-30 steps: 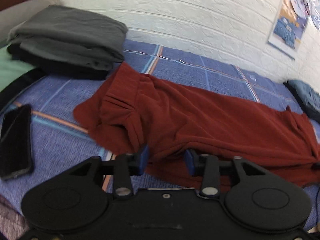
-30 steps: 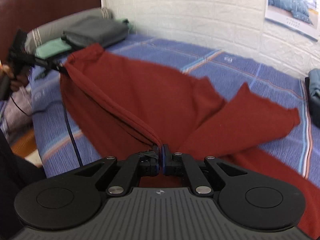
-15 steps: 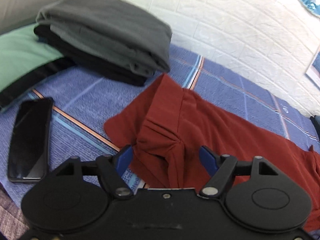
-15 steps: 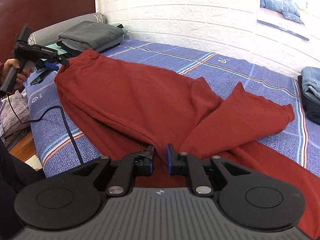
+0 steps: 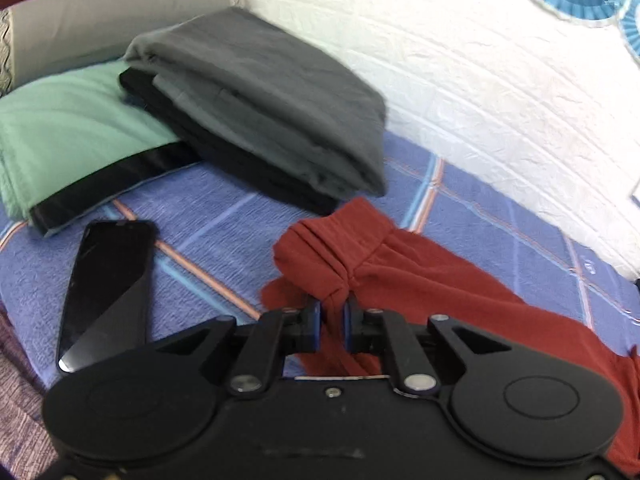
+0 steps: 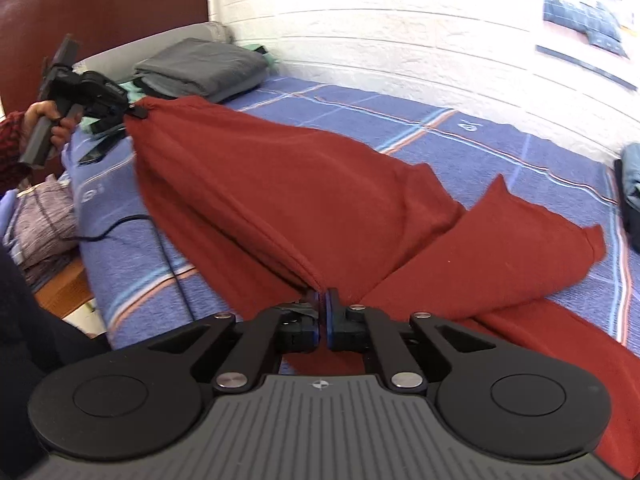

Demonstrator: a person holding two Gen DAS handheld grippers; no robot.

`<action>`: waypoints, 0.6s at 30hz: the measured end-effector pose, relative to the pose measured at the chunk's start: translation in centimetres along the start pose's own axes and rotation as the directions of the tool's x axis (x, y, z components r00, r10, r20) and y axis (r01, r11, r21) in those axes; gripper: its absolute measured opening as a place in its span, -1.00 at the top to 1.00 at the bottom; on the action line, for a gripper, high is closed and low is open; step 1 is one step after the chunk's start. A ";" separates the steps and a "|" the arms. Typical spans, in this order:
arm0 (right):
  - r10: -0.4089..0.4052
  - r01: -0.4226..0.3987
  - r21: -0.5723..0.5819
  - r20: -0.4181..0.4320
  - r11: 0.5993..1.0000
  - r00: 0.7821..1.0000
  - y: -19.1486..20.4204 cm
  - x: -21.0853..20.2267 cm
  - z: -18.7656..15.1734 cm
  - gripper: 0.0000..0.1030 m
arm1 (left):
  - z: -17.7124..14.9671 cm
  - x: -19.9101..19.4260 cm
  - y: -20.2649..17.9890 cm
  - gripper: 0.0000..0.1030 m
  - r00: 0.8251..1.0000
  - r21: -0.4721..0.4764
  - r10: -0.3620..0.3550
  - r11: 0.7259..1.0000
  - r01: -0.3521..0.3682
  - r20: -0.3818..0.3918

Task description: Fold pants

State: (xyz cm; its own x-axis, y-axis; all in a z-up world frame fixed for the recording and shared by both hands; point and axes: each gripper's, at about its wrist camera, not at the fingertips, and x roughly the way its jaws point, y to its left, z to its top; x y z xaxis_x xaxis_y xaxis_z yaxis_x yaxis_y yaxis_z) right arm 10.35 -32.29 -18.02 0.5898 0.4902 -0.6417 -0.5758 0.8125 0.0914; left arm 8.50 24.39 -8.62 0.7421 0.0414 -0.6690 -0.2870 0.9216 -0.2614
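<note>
Left wrist view, left to right: black phone (image 5: 106, 288) flat on blue plaid bedsheet (image 5: 208, 220); green pillow (image 5: 68, 136) far left, grey pillow (image 5: 100, 20) behind it; folded grey-and-black clothes (image 5: 264, 96) stacked beyond, partly on green pillow; left gripper (image 5: 330, 322) nearly closed, gathered waistband of rust-red pants (image 5: 440, 280) pinched between blue pads; pants spread rightward across sheet; white brick wall (image 5: 480, 80) far side.

Right wrist view, left to right: left hand (image 6: 48, 120) gripping handle of left gripper (image 6: 134, 111) at far left, waistband corner clamped and lifted off sheet; cable (image 6: 120, 224) trailing over bed edge; right gripper (image 6: 322, 318) near centre, closed tight on pants (image 6: 280, 184) edge, fabric pulled taut between both grippers; one leg (image 6: 500, 248) folded across toward right, lying on sheet; poster (image 6: 588, 28) on wall, far right.
</note>
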 end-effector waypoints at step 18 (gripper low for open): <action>-0.100 0.072 0.225 0.113 0.972 0.989 -3.8 -3.3 1.0 -0.19 | -1.6 -5.3 -7.3 0.25 0.995 0.266 -0.101 0.960 0.091 0.023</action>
State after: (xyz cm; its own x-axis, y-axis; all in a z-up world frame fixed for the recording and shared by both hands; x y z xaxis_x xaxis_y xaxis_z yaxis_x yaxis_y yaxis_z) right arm 11.19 -36.64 -15.47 0.7043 0.4392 -0.5577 -0.3896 0.8959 0.2136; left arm 5.68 16.86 -4.29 0.7809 -0.0426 -0.6232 -0.0472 0.9908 -0.1269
